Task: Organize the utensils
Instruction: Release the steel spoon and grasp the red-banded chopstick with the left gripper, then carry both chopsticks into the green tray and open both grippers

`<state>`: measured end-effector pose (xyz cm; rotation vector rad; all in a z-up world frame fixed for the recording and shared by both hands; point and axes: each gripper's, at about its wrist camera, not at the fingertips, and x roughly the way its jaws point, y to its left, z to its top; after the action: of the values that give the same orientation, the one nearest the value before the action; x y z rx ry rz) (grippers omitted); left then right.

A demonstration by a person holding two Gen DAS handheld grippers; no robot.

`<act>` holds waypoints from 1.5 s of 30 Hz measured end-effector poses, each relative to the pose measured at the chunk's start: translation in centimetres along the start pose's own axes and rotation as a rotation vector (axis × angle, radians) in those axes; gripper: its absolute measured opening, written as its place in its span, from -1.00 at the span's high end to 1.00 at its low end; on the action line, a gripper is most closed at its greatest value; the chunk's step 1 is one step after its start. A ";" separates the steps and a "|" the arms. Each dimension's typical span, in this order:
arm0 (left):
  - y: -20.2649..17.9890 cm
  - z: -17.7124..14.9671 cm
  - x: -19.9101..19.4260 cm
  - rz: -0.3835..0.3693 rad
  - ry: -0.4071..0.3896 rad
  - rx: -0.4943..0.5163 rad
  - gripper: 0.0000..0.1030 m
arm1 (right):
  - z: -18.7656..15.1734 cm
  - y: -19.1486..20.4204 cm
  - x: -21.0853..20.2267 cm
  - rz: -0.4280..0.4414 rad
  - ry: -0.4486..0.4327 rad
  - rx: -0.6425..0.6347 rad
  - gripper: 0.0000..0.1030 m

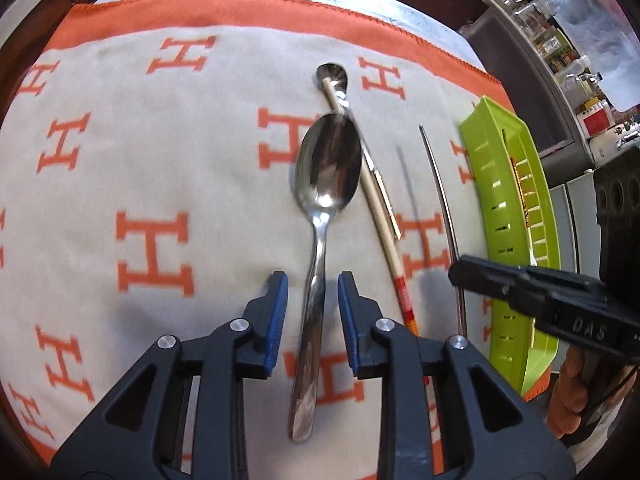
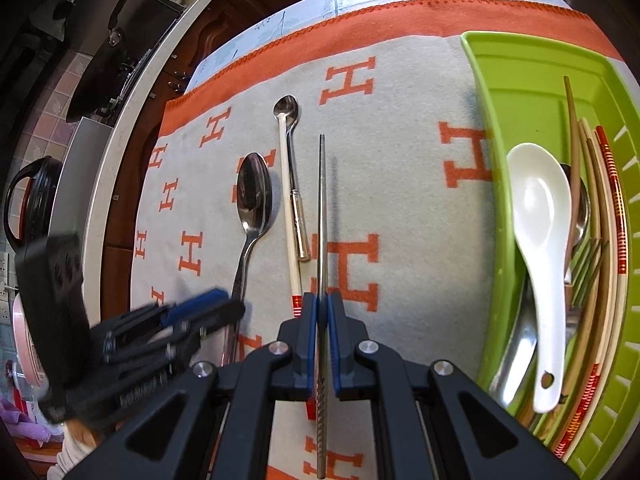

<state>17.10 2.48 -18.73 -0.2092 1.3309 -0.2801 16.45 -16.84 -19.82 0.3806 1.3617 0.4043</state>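
Observation:
A large steel spoon (image 1: 328,164) (image 2: 254,196) lies on the cloth. My left gripper (image 1: 313,284) (image 2: 216,306) stands open astride its handle, with a gap on each side of the blue pads. My right gripper (image 2: 323,304) (image 1: 460,274) is shut on a thin metal chopstick (image 2: 322,200) (image 1: 440,184), which points away above the cloth. Between spoon and chopstick lie a white chopstick with a red end (image 1: 384,224) (image 2: 288,200) and a small long-handled spoon (image 1: 332,76) (image 2: 286,106). The green tray (image 2: 496,160) (image 1: 492,184) at the right holds a white ceramic spoon (image 2: 540,240), forks and several chopsticks.
The grey cloth with orange H marks (image 1: 152,160) covers the table, its orange border at the far edge. A hand (image 1: 568,392) holds the right gripper close to the tray's near end. A counter with jars (image 1: 560,40) and a stove with pans (image 2: 112,40) stand beyond the table.

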 end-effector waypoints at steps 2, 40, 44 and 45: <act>-0.2 0.5 0.2 -0.015 -0.009 0.027 0.57 | -0.1 -0.2 -0.2 0.004 -0.003 0.002 0.89; -10.2 -0.8 3.0 0.177 -0.019 0.167 0.88 | 0.0 -1.3 -1.0 0.064 -0.024 0.029 0.89; -8.3 -1.6 1.7 0.095 -0.032 0.085 0.95 | -0.2 -1.3 -1.2 0.092 -0.030 0.034 0.89; -8.0 -1.9 1.3 0.086 -0.045 0.076 0.95 | -0.3 -1.4 -1.4 0.103 -0.034 0.037 0.89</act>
<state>14.90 -5.53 -17.84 -0.0932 1.2788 -0.2512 16.04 -18.70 -19.35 0.4871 1.3211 0.4564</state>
